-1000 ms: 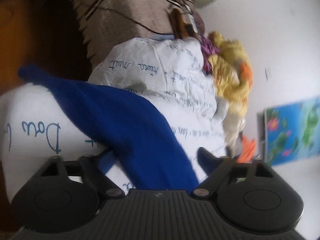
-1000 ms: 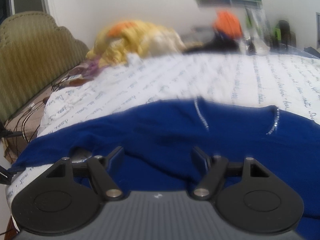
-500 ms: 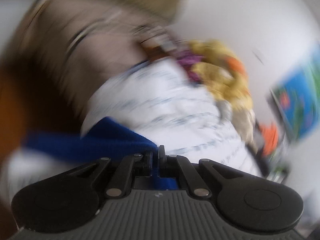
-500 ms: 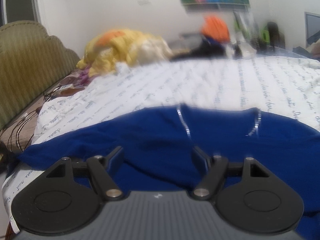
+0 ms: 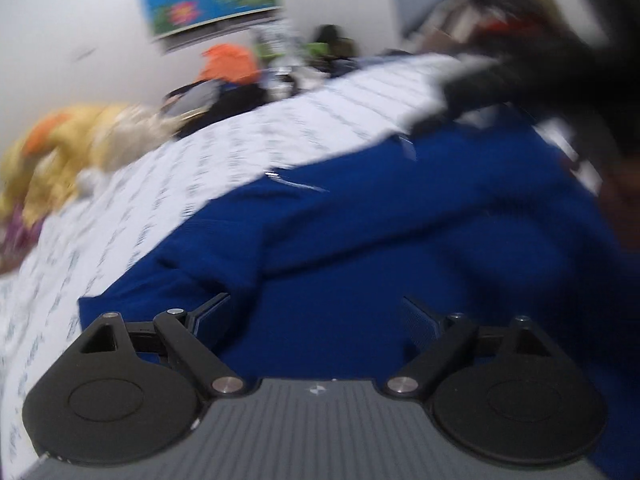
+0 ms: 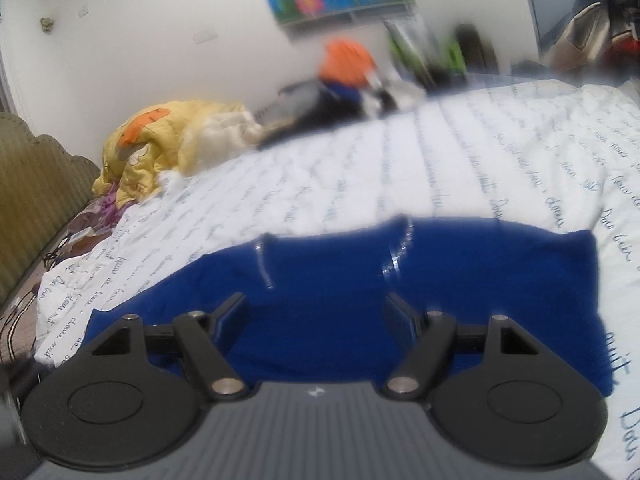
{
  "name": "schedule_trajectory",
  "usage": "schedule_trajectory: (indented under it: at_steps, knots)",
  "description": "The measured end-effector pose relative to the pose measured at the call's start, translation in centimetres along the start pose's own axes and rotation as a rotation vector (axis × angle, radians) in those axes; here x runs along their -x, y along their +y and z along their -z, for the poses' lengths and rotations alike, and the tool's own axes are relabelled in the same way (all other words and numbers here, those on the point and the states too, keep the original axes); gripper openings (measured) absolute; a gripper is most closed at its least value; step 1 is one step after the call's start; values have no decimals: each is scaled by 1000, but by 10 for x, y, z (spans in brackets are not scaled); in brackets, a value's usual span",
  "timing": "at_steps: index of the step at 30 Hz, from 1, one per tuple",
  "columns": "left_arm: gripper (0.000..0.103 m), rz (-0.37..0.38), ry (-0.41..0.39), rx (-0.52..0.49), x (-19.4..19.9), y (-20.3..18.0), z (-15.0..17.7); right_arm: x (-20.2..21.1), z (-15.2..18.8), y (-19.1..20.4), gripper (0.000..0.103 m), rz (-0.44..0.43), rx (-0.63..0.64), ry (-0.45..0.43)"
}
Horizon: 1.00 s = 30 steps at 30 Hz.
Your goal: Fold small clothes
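While a blue garment [image 6: 344, 280] lies spread on the script-printed white bedspread [image 6: 440, 160], the left gripper [image 5: 316, 312] hovers over it, jaws opening and pinching nothing; the right gripper [image 6: 316, 312] gapes wide, equally unladen.

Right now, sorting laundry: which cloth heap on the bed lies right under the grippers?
The blue garment, spread flat on the white quilt; the yellow bundle sits crumpled at the far edge.
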<state>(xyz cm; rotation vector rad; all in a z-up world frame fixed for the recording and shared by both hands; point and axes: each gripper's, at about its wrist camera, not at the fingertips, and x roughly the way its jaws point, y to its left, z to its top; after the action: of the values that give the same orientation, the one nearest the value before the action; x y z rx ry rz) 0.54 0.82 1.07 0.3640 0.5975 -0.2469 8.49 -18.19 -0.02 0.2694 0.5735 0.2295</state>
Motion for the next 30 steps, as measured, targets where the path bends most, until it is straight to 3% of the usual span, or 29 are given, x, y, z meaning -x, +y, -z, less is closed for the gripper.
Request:
schedule_trajectory:
  at_steps: [2, 4, 7, 10, 13, 18, 22, 25, 26, 27, 29, 30]
  knots:
    - [90, -8, -6, -13, 5, 5, 7, -2, -2, 0, 74, -15, -1, 12]
    - [93, -58, -12, 35, 10, 27, 15, -6, -4, 4, 74, -59, -9, 28]
    - [95, -169, -4, 220, 10, 71, 20, -21, -5, 22, 74, -120, 17, 71]
    - [93, -332, 60, 460, 0, 120, 31, -42, -4, 65, 74, -109, 186, 89]
    - [90, -374, 108, 625, -10, 159, 44, -64, -4, 107, 74, -114, 335, 100]
    - [90, -419, 171, 612, -22, 169, 51, -114, -3, 168, 73, -133, 481, 141]
    - [91, -422, 175, 600, -24, 156, 53, -153, 4, 192, 72, -120, 513, 199]
    - [93, -428, 168, 600, -26, 152, 53, -169, 8, 201, 59, -116, 508, 227]
    - [93, -429, 168, 598, -27, 152, 53, -174, 9, 203, 47, -115, 508, 234]
    - [93, -428, 169, 597, -28, 152, 54, -176, 10, 204, 28, -107, 511, 234]
    - [93, -428, 170, 595, -27, 152, 53, -177, 9, 201, 11, -84, 491, 230]
    - [93, -429, 168, 596, -26, 152, 53, -173, 6, 196, 9, -91, 460, 216]
